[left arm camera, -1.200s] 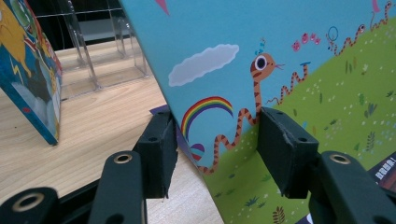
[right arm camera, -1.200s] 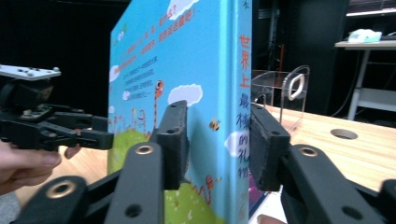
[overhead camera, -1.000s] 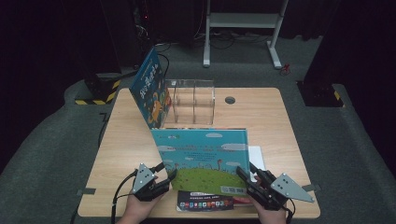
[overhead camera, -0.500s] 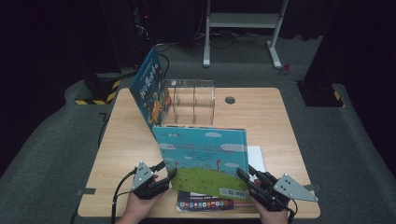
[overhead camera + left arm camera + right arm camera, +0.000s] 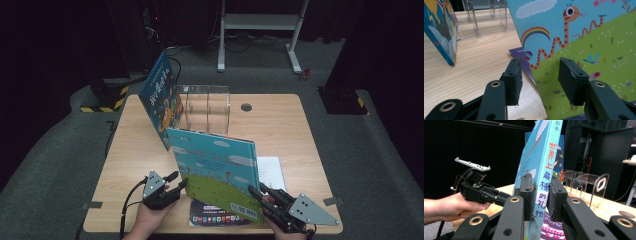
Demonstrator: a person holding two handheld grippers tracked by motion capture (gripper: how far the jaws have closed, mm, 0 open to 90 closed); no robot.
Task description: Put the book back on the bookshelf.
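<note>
Tilting a little steeper than a second ago, the book is standing near the rack while your right gripper, jaws just closing, is clamping its spine and your left gripper, jaws apart and narrowing, is straddling its edge; next, you're lifting it into the rack.

I see a picture book with smooth, slightly glossy printed board covers; a clear, shiny acrylic rack; a matt pale wood-grain table. My grippers — left, right — look matt black plastic, with rough-edged pads and brass-coloured rivets. The floor — dull grey carpet.
</note>
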